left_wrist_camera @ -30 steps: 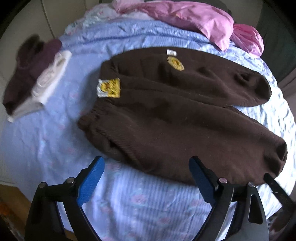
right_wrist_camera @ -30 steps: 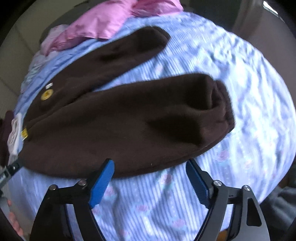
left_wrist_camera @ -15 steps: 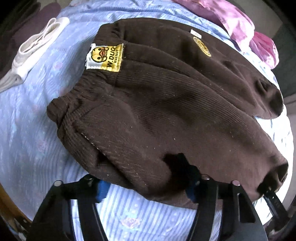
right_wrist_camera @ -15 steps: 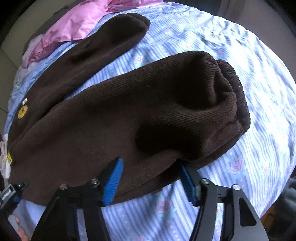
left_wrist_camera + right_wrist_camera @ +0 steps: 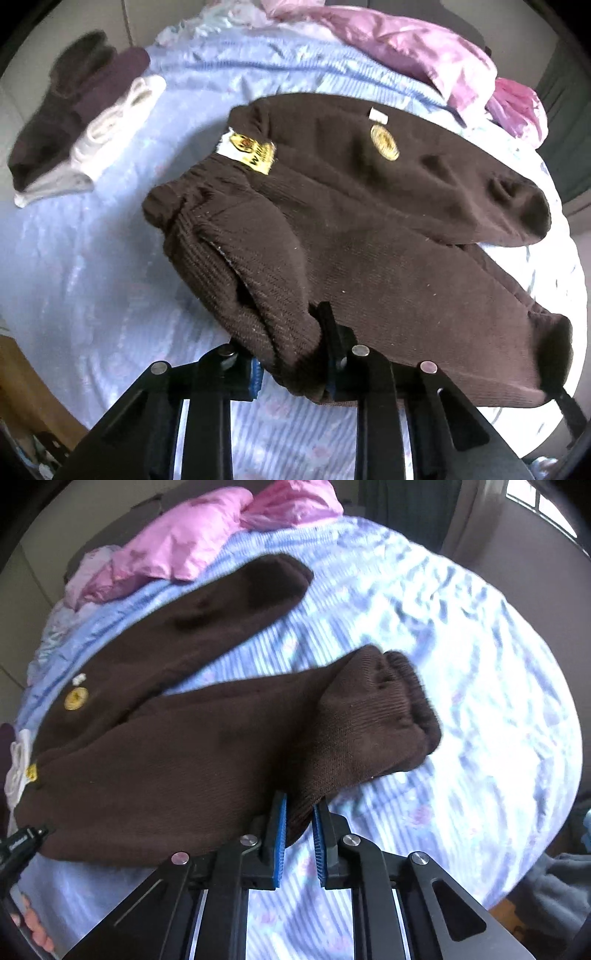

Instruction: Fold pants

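Brown pants (image 5: pixel 369 236) lie spread on the bed (image 5: pixel 92 266). Left gripper (image 5: pixel 291 363) pinches the near waist edge; right gripper (image 5: pixel 298 830) pinches the near leg by its cuff. Looks like the first fold: next, carry this leg over onto the far one.

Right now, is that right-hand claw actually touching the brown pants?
Touching. In the right wrist view, the right gripper has its blue pads pressed on both sides of a fold of the brown pants.
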